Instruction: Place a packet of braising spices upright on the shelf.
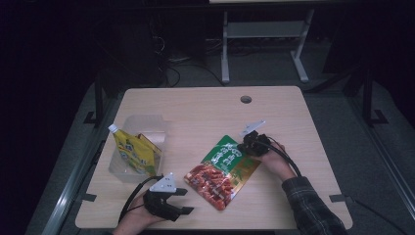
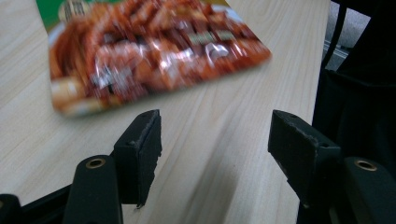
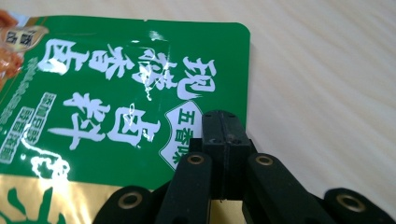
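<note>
**Seasoning pouch being pinched at the table's middle**

A dim room is being shown, with grey floor beyond the table's far edge and a white metal frame (image 1: 264,44) standing on it. The rectangular table (image 1: 195,105) is being seen as pale wood-grain laminate with rounded corners and a round cable hole (image 1: 246,99) near its far edge.

A clear plastic tub (image 1: 142,127), soft-cornered and glossy, is being seen at the left; a yellow spouted pouch (image 1: 131,152) is leaning inside it.

The flat, shiny seasoning pouch (image 1: 222,169) is lying near the middle, slightly right, its far half green with white lettering, its near half printed with reddish meat. Its green top is being gripped at the right edge by the right gripper (image 3: 223,122), whose matte black jaws are pressed together on the film.

The left gripper (image 2: 215,140) is being held low over the near left of the table, just beside the pouch's near corner; its jaws are standing wide apart, with nothing between them.
</note>
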A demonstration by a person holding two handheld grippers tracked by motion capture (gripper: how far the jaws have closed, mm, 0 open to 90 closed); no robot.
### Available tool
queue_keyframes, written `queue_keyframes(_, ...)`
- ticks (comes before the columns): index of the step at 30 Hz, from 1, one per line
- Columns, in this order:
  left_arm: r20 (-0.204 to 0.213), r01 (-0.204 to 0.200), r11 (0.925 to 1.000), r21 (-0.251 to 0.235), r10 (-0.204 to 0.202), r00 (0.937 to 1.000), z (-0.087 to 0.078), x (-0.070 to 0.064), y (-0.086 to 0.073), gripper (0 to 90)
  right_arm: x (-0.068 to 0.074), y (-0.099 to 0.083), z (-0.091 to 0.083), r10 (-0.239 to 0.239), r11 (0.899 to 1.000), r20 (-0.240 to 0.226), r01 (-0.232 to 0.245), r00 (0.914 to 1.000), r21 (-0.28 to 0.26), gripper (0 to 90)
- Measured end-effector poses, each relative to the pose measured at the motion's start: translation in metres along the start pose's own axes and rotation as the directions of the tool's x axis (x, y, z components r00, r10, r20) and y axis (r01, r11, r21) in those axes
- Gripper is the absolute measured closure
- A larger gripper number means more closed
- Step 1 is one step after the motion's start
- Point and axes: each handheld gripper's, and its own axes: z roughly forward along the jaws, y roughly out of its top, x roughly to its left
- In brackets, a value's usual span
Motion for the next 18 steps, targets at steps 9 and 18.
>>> queue_keyframes(9, -0.064, 0.01, 0.9999, -0.012, -0.011, 0.9979, 0.001, 0.001, 0.008, 33.7, 0.033, -0.001, -0.005, -0.055, 0.998, -0.083, 0.055, 0.995, -0.002, 83.9)
queue_keyframes(18, -0.142, 0.031, 0.9991, -0.027, -0.035, 0.9892, 0.015, 0.007, 0.032, 26.6, 0.032, -0.014, -0.04, 0.045, 0.996, -0.047, -0.049, 0.9979, -0.077, 51.3)
